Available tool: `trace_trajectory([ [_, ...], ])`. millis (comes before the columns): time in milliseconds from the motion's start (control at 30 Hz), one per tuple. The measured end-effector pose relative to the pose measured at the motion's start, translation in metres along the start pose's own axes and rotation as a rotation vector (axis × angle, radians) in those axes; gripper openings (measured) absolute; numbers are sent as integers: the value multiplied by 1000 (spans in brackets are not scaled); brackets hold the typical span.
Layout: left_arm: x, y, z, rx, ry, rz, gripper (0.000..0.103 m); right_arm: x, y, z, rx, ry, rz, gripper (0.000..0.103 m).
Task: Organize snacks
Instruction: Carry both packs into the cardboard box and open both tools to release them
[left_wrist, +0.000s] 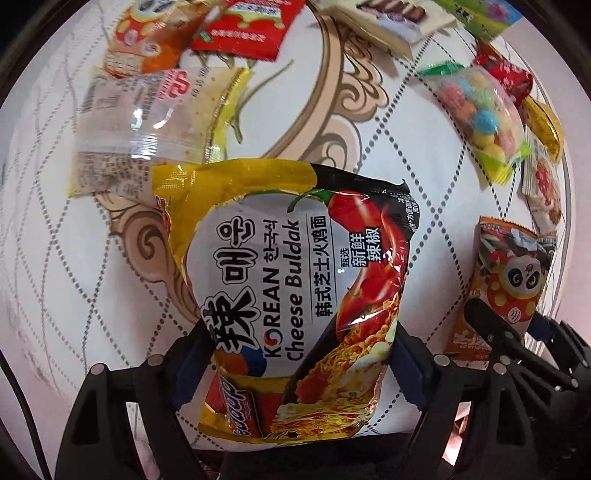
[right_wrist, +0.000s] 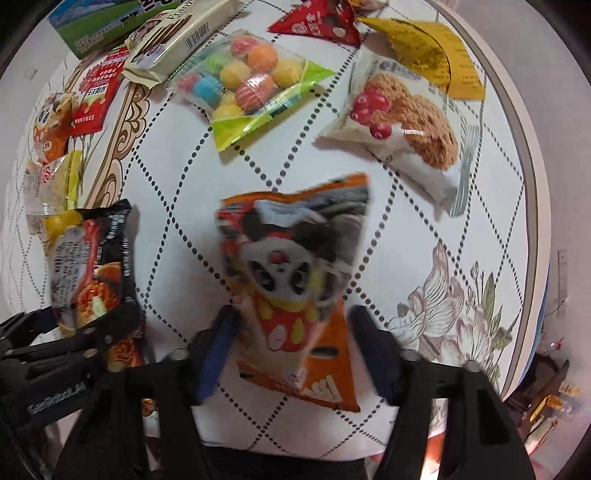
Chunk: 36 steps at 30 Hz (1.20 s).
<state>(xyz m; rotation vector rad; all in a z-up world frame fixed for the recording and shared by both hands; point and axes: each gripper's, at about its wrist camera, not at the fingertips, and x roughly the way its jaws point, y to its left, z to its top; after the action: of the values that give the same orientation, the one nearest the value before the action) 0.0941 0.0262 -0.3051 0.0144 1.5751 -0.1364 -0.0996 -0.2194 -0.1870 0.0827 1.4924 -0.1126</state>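
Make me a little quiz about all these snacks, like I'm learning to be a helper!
1. True or false: the bag of coloured ball sweets lies on the table, with no fingers on it.
2. What sits between the fingers of the left gripper? A. noodle packet B. juice bottle C. banana
3. Fill the gap: the orange packet between the fingers of the right gripper shows a cartoon ____.

Key: 1 true; 2 A; 3 panda.
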Motion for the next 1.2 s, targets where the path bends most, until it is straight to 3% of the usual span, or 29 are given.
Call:
trace_trajectory([
  [100,-21,-2,-5,-28,-10,1,85,4,4,3,-18,-18,13,48],
  [200,-39,-12,-8,-22,-25,-5,85,-13,-2,10,-31,-26,90,41],
  [367,-51,-25,-4,-31,-26,42,85,-19,-19,21,-57,-18,198,40],
  [400,-49,-27,-3,-38,-19,59,85,-15,-21,23,-62,-2,211,51],
  [433,-44,-30,-3,-48,-8,64,85,-12,-23,27,-67,18,224,67],
  [467,-37,-29,-2,-58,13,63,85,-9,-27,32,-80,28,233,75],
  [533,-22,-30,-3,-47,61,53,85,-4,-39,46,-119,25,239,78],
  [600,-5,-28,-7,-40,121,28,87,6,-28,55,-178,20,201,78],
  [800,-7,-6,-25,-83,117,-55,89,37,26,54,-260,-14,72,78],
  [867,-12,2,-33,-94,113,-65,89,48,41,54,-293,-37,6,75],
  [933,-18,8,-38,-106,100,-50,85,54,47,54,-289,-49,-26,63],
  [1200,-91,-22,-30,-32,-1,-30,85,25,39,55,-207,-60,47,54],
])
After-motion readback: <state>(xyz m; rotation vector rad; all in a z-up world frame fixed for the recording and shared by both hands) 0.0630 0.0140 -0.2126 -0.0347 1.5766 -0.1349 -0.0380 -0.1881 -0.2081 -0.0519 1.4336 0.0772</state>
